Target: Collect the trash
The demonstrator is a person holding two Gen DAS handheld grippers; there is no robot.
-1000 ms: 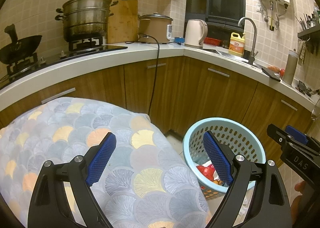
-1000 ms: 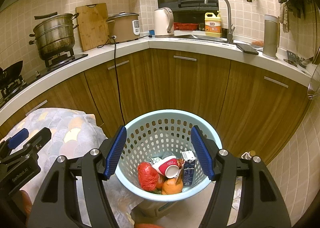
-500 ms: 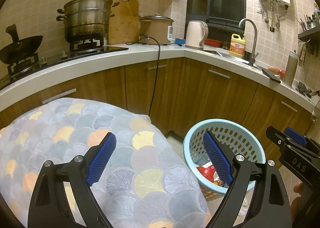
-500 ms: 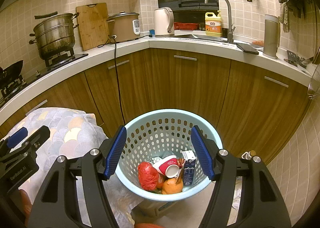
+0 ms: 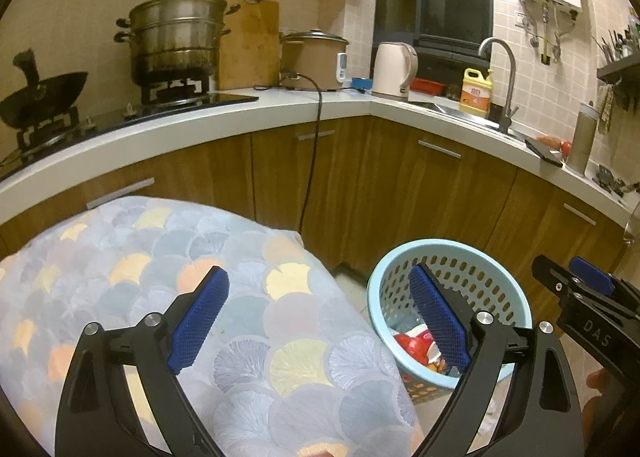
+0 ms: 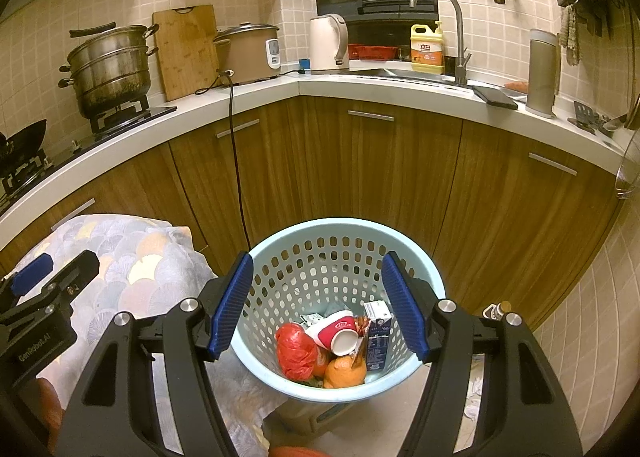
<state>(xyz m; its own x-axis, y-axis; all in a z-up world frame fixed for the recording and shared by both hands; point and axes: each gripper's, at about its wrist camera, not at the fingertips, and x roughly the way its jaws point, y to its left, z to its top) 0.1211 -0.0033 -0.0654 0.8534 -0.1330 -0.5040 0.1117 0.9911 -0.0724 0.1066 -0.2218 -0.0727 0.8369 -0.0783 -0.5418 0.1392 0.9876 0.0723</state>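
Note:
A light blue perforated basket (image 6: 280, 369) stands on the floor below my right gripper (image 6: 318, 305), which is open with nothing between its blue pads. Inside lie a red crumpled bag (image 6: 295, 349), a red-and-white paper cup (image 6: 338, 333), a dark milk carton (image 6: 378, 337) and an orange (image 6: 345, 372). My left gripper (image 5: 320, 321) hovers open over a table covered with a fan-patterned cloth (image 5: 160, 257), holding nothing. The basket (image 5: 508, 289) sits right of that table in the left wrist view, with the right gripper's body (image 5: 588, 309) at the frame's right edge.
Brown kitchen cabinets (image 6: 360, 169) curve behind the basket under a white counter (image 6: 400, 91). A steamer pot (image 6: 110, 65), cutting board, rice cooker (image 6: 250, 53) with a hanging cord, kettle (image 6: 328, 43) and sink tap stand on the counter. A small bottle (image 6: 496, 311) lies on the floor at right.

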